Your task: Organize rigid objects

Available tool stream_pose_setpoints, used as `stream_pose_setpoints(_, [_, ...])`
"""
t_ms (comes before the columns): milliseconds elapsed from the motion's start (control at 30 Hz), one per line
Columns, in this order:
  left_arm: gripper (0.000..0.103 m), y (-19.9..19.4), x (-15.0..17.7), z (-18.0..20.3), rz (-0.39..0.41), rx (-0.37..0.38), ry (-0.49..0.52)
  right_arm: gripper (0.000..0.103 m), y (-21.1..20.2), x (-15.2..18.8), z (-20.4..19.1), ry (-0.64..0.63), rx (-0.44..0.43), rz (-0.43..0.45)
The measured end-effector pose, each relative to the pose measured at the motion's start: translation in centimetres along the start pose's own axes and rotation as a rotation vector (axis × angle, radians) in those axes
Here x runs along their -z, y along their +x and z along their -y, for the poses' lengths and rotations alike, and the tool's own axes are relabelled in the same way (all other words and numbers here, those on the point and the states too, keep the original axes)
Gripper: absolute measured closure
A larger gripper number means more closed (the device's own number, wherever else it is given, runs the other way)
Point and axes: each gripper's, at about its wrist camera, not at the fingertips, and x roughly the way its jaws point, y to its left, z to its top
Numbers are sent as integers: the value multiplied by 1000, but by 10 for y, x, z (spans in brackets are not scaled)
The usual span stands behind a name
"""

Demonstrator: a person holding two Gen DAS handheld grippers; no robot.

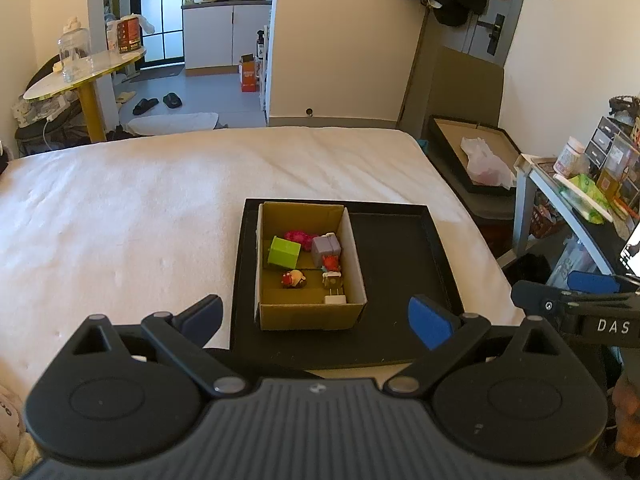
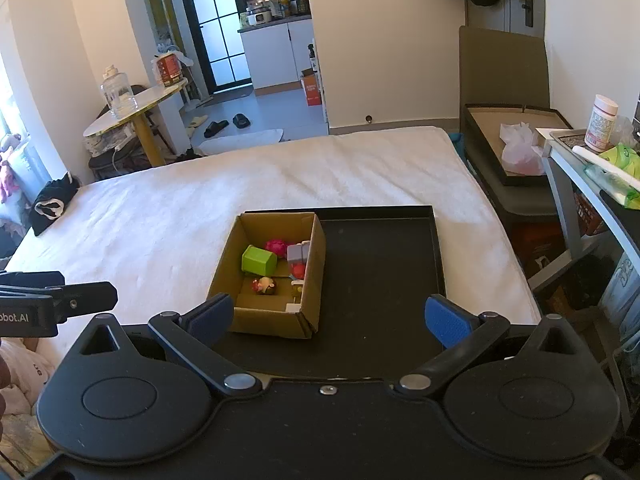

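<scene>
A cardboard box (image 1: 308, 314) (image 2: 276, 322) stands in the left part of a black tray (image 1: 400, 280) (image 2: 380, 280) on the bed. Inside lie a green block (image 1: 283, 252) (image 2: 259, 260), a pink toy (image 1: 299, 237) (image 2: 277, 246), a purple block (image 1: 326, 249) (image 2: 297, 254), a red toy (image 1: 330, 263) (image 2: 297, 270), a small figure (image 1: 293, 279) (image 2: 264, 285) and a white charger plug (image 1: 335, 299) (image 2: 293, 307). My left gripper (image 1: 316, 318) is open and empty, just short of the box. My right gripper (image 2: 330, 318) is open and empty, over the tray's near edge.
The white bed (image 1: 140, 208) (image 2: 180, 208) spreads left and beyond the tray. A shelf with bottles and packets (image 1: 592, 184) (image 2: 600, 152) and a second black tray with a plastic bag (image 1: 480, 156) (image 2: 516, 148) stand at the right. A round table (image 1: 84, 72) (image 2: 136, 112) stands far left.
</scene>
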Motion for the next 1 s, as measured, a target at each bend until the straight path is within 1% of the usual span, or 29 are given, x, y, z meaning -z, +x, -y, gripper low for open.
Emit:
stream_pose_setpoints(400, [4, 5, 1, 2, -7, 1, 12, 0, 4, 2, 4, 22, 9, -13])
stream_pose_setpoints(1000, [4, 13, 2, 0, -29, -1, -6, 0, 9, 3, 6, 22, 10, -33])
